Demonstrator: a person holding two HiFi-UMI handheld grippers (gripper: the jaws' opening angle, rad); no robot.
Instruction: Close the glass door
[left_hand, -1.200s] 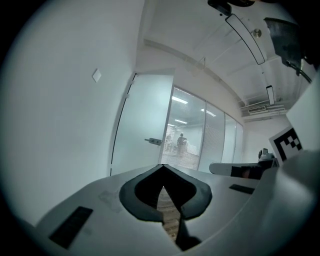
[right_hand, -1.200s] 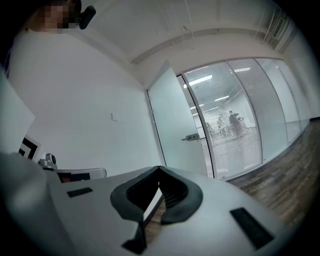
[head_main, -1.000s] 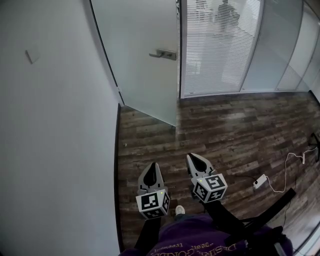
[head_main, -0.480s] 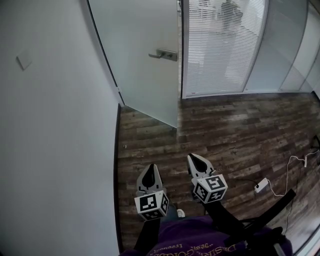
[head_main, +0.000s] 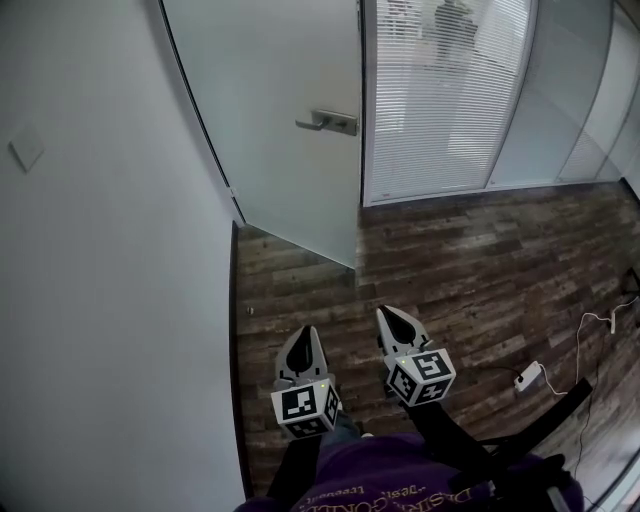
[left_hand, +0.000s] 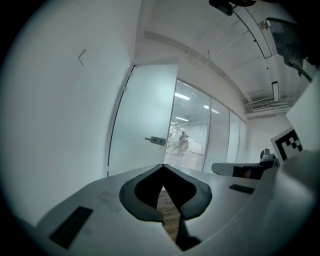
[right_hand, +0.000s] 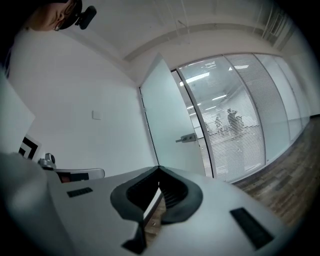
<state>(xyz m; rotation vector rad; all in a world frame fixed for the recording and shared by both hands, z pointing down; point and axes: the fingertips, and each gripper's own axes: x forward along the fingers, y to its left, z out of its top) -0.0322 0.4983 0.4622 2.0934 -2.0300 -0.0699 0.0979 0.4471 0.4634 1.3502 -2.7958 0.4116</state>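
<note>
The frosted glass door (head_main: 280, 110) stands open, swung in toward the white wall, with its metal lever handle (head_main: 327, 121) on the free edge. My left gripper (head_main: 305, 331) and right gripper (head_main: 385, 312) are side by side over the wood floor, well short of the door, both pointing at it. In the left gripper view the left gripper (left_hand: 162, 165) is shut and holds nothing, and the door (left_hand: 142, 120) and handle (left_hand: 156, 141) lie ahead. In the right gripper view the right gripper (right_hand: 159, 168) also has its tips together with nothing held, and the handle (right_hand: 186, 137) is ahead.
A white wall (head_main: 110, 280) with a light switch (head_main: 26, 148) runs along the left. A glass partition with blinds (head_main: 440, 90) stands right of the door; a person is dimly seen behind it. A white adapter with cable (head_main: 528, 377) lies on the floor at the right.
Both grippers have moved forward toward the door together. The door and handle sit larger and lower in the head view, and the adapter has slid back. Both grippers stay shut.
</note>
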